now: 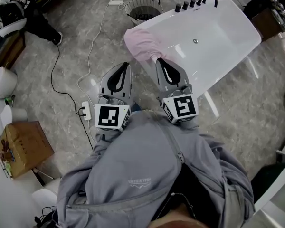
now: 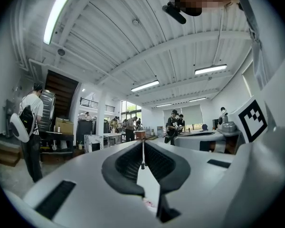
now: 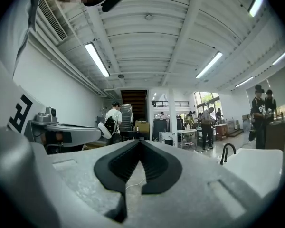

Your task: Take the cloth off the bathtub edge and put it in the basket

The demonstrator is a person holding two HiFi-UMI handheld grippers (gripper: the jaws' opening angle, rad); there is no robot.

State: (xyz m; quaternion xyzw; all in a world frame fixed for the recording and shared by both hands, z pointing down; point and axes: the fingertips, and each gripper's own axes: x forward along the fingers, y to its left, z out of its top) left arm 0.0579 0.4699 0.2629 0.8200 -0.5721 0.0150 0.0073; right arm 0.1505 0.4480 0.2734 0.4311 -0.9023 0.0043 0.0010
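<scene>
A pink cloth (image 1: pixel 141 42) hangs over the near left end of the white bathtub (image 1: pixel 228 32). Just beyond that end a round wire basket (image 1: pixel 143 11) stands on the floor. I hold both grippers level in front of my body, side by side. In the head view my left gripper (image 1: pixel 127 65) is over the floor left of the tub, jaws shut and empty. My right gripper (image 1: pixel 158 61) points at the cloth's near edge, a little short of it, also shut and empty. Neither gripper view shows anything between the jaws of the left gripper (image 2: pixel 143 145) or the right gripper (image 3: pixel 140 142).
A black cable runs across the marble floor to a power strip (image 1: pixel 85 110) left of my left gripper. A cardboard box (image 1: pixel 23 146) sits at the lower left. Black taps (image 1: pixel 194 1) stand on the tub's far rim. Several people stand in the hall beyond.
</scene>
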